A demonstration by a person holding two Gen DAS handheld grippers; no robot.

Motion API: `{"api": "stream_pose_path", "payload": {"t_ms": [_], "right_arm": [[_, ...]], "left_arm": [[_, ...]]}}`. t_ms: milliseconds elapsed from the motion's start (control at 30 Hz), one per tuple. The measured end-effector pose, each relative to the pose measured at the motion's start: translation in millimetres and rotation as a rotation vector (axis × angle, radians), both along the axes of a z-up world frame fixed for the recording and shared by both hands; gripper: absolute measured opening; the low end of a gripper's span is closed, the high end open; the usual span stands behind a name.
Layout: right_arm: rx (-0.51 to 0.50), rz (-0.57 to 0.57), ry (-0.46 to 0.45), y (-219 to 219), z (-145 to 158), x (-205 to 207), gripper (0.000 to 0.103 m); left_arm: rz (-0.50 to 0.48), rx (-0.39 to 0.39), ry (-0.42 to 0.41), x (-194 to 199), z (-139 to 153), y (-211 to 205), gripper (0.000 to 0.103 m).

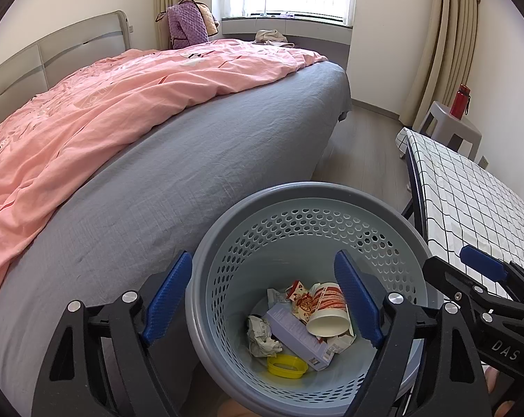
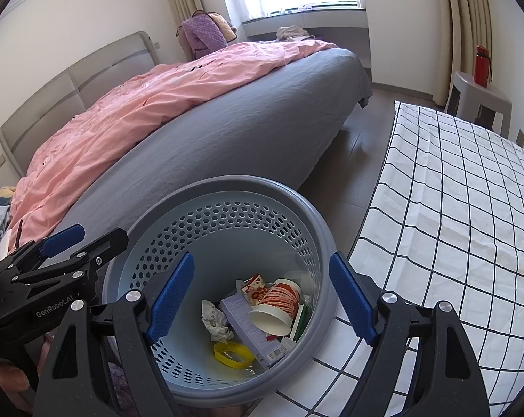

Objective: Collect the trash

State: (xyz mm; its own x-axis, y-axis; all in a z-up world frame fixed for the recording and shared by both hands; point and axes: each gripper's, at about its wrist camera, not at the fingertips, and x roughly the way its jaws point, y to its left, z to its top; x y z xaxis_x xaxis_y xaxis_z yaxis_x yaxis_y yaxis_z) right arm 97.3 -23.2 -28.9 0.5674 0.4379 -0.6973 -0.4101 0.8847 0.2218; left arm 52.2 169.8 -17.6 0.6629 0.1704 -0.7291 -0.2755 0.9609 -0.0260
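Both grippers hung over the round grey-blue plastic wastebasket (image 1: 296,215) with its honeycomb-perforated wall, each pointing down into it. The left gripper (image 1: 267,300) had its blue-padded fingers (image 1: 169,293) spread wide and released — one finger outside the basket's rim on the bed side, the other over the opening, nothing between them. The right gripper (image 2: 262,300) stood the same way, fingers (image 2: 352,299) parted and empty, one above the basket's inside and the other out over the checked cloth.

The trash lay at the bottom of the basket: a white paper cup with red bands (image 1: 328,312) tipped on its side, mouth toward the camera, resting on a pale lilac cardboard box (image 1: 298,335). A crumpled white paper wad (image 1: 262,337) sat just beside the box, a yellow plastic ring (image 1: 287,366) lay near the front, and a red-and-white patterned wrapper (image 1: 298,295) was tucked behind the cup.

The basket stood between the bed with its grey sheet (image 1: 192,160) and pink duvet (image 1: 98,104) and the counter covered in white cloth with a black grid (image 2: 453,208) — its rim touching or overlapping the cloth's edge in the right wrist view. A red bottle (image 2: 481,66) stood on a grey stool (image 2: 477,100) well apart, by the curtain.
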Motion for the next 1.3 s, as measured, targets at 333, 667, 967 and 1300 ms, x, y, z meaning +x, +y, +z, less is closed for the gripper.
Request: {"api": "stream_pose_path", "payload": {"t_ms": [333, 667, 967, 1300], "right_arm": [[-0.002, 0.002, -0.006, 1.1, 2.6, 0.4, 0.083], [-0.007, 0.002, -0.019, 1.8, 5.5, -0.8, 0.089], [-0.006, 0.000, -0.020, 1.2, 6.0, -1.2, 0.092], [-0.008, 0.001, -0.027, -0.4, 8.8, -2.6, 0.092]], "left_arm": [[0.002, 0.004, -0.001, -0.4, 0.6, 0.5, 0.081], [0.001, 0.010, -0.006, -1.4, 2.4, -0.5, 0.081], [0.000, 0.010, -0.006, -1.9, 3.0, -1.7, 0.081], [-0.003, 0.020, -0.007, -2.6, 3.7, -3.1, 0.081]]}}
